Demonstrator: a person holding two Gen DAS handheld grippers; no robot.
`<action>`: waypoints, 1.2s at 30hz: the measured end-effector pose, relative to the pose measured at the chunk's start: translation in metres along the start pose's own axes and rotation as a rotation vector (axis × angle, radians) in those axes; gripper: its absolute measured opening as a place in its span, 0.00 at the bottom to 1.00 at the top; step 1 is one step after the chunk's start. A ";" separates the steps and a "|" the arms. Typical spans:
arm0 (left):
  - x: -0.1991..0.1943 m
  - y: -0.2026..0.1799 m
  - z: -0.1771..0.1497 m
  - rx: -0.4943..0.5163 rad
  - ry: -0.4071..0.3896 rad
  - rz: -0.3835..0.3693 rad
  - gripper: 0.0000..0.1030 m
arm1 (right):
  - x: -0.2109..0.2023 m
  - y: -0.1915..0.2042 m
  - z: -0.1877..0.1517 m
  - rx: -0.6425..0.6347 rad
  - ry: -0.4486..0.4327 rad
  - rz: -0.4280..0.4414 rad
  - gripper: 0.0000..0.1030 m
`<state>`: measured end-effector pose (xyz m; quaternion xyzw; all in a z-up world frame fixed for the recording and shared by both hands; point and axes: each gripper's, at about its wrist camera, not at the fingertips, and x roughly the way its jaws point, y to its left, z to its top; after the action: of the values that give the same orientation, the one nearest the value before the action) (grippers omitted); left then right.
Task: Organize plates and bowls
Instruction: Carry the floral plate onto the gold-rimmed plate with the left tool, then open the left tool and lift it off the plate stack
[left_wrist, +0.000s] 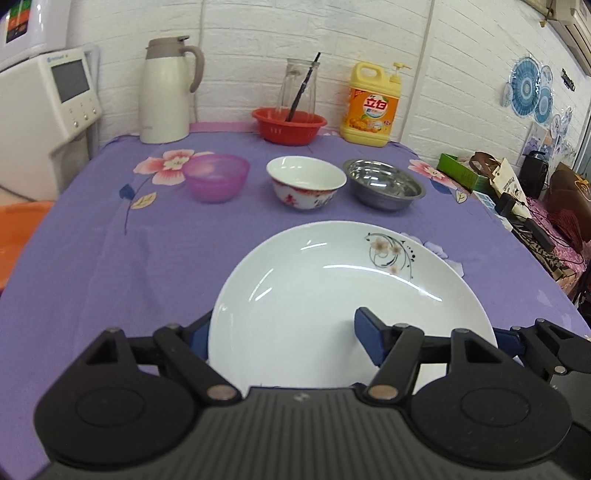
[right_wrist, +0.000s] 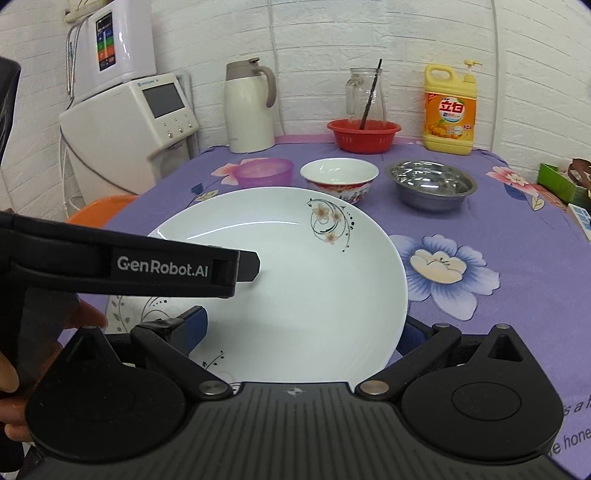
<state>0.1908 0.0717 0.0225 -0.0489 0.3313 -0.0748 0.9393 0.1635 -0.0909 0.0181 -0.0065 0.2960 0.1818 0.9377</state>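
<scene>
Fingers of the left gripper (left_wrist: 284, 338) straddled the near rim of the white plate (left_wrist: 332, 295), apparently gripping it. Beyond stood the purple bowl (left_wrist: 216, 177), porcelain bowl (left_wrist: 306, 186) and steel bowl (left_wrist: 384, 188), unstacked.

From the right wrist, the right gripper (right_wrist: 304, 328) was spread wide around the plate, clamping nothing; a second plate (right_wrist: 147, 314) lay beneath. Bowls seemingly remained to sort.
</scene>
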 end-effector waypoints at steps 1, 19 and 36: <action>-0.002 0.003 -0.005 -0.007 0.003 0.002 0.65 | 0.001 0.004 -0.002 -0.004 0.008 0.005 1.00; 0.008 0.020 -0.038 -0.054 0.038 -0.033 0.65 | 0.009 0.018 -0.020 -0.052 0.036 0.006 1.00; -0.035 0.024 -0.029 -0.023 -0.116 -0.007 0.98 | -0.010 -0.004 -0.024 -0.024 -0.020 -0.047 1.00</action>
<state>0.1480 0.1002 0.0178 -0.0652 0.2770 -0.0713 0.9560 0.1444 -0.1010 0.0032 -0.0231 0.2839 0.1634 0.9446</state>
